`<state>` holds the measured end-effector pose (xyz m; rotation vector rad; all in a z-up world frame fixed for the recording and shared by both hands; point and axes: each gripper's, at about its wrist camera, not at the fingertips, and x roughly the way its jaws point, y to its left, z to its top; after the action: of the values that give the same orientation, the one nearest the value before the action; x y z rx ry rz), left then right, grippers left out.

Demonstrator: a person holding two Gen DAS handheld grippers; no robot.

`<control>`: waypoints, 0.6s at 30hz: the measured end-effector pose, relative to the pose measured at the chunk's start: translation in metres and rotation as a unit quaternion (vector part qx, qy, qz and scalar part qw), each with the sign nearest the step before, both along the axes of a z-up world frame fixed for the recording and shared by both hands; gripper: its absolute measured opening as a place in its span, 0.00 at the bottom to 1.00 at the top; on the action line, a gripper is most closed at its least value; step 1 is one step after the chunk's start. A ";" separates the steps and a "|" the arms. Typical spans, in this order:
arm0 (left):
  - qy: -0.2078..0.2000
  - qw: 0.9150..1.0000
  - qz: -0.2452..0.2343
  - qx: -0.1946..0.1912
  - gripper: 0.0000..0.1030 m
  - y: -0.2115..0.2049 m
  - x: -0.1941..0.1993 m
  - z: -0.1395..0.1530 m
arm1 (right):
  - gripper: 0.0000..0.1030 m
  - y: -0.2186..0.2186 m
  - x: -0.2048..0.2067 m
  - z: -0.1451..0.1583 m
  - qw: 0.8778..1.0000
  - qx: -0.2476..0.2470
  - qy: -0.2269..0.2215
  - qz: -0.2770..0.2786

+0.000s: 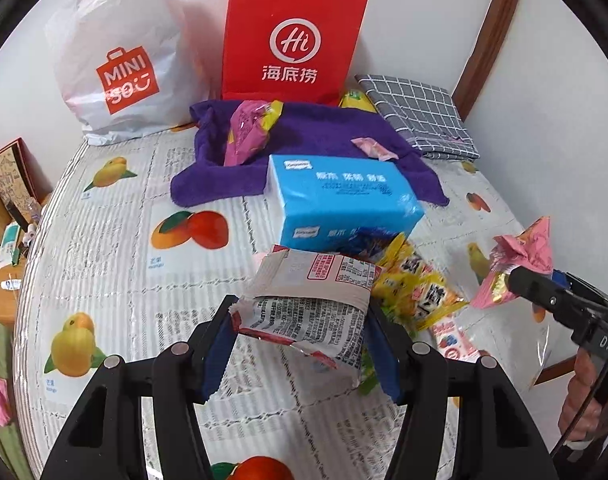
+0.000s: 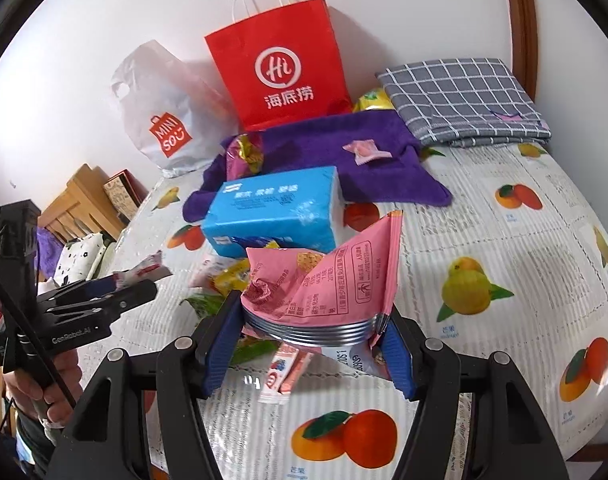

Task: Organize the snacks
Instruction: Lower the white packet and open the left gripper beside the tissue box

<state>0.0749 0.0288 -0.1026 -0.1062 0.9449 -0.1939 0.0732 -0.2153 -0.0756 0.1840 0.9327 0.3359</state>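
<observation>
Blue pads on my left gripper (image 1: 300,344) were clamped on a white snack packet (image 1: 304,312), its crinkled back covered in small black print with a red-bordered label, one torn red-edged end drooping toward me. It hung clear above the fruit-printed bed cover (image 1: 104,240).

My right gripper (image 2: 315,344) had its fingers pressed on a pink snack packet (image 2: 327,280), creased and folded, with darker pink print on its back and a silvery ribbed seam running between the pads. It too was held up off the bed cover. In the left wrist view that same pink packet stuck out of the right gripper at the far right edge.

Below both packets lay a loose heap of yellow snack packs (image 1: 415,284) and a small pink-and-white sachet (image 2: 284,372). Just behind the heap sat a blue tissue pack (image 1: 343,204), resting partly on a purple towel (image 1: 315,128). On the towel were a magenta-and-yellow snack bag (image 1: 248,132) and a small pink wrapped sweet (image 1: 373,147). Beyond stood a red paper bag (image 1: 292,40), a white plastic shopping bag (image 1: 120,52) beside it, and a folded grey checked cloth (image 1: 419,116) to the right.
</observation>
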 end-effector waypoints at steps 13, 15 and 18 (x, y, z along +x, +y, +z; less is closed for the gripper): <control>-0.004 1.000 -0.002 -0.008 0.57 -0.008 0.015 0.011 | 0.62 0.005 0.013 0.016 1.000 0.019 -0.018 0.006; -0.004 1.000 -0.002 -0.007 0.57 -0.010 0.018 0.013 | 0.62 0.005 0.016 0.016 1.000 0.023 -0.018 0.006; -0.003 1.000 -0.002 -0.006 0.57 -0.011 0.020 0.012 | 0.62 0.006 0.017 0.015 1.000 0.025 -0.017 0.005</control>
<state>0.0952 0.0177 -0.0902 -0.1139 0.9384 -0.2038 0.0906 -0.2097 -0.0602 0.2181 0.8925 0.3713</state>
